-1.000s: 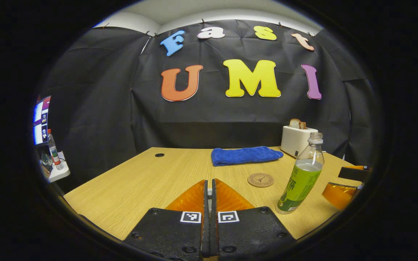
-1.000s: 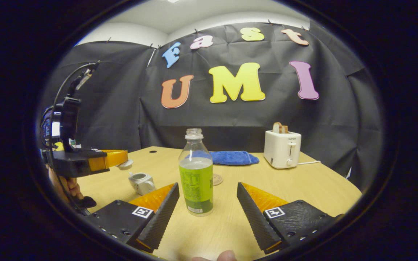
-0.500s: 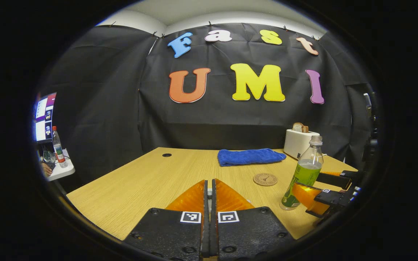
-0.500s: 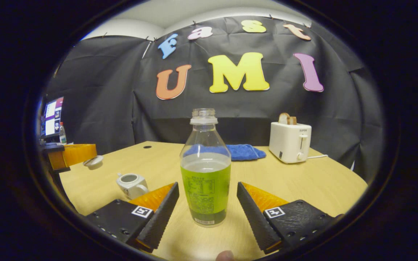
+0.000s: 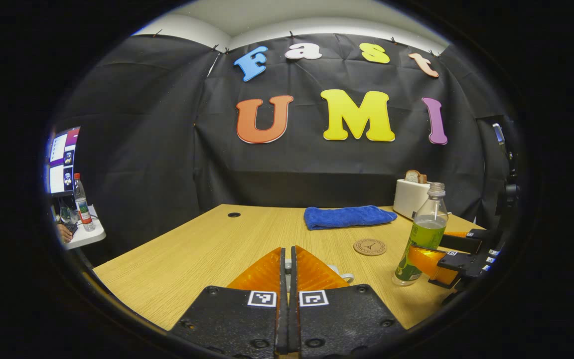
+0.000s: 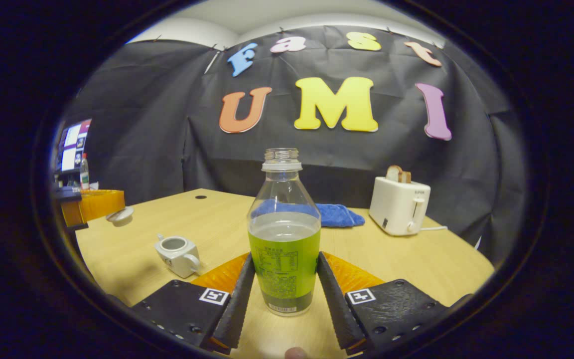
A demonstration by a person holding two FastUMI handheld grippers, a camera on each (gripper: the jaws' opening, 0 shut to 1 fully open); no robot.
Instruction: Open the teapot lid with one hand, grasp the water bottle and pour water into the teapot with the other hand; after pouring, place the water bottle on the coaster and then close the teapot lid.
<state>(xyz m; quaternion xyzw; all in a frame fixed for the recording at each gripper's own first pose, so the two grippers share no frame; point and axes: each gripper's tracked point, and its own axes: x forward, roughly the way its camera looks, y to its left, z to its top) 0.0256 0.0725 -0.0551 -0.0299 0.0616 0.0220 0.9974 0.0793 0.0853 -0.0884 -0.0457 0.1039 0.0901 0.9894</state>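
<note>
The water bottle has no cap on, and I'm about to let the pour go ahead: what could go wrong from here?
1. The water bottle is uncapped and well filled; the right gripper grips it low, so a quick lift could tip or slosh it.
2. The teapot has a small opening; the pour may miss onto the table.
3. The left gripper holds the lid aloft by little; it could slip.

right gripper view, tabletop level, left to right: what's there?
lid held up by the left gripper → open teapot → water bottle between the right gripper fingers → toaster. Blue towel left out: it lies behind the bottle and overlaps it.
</note>
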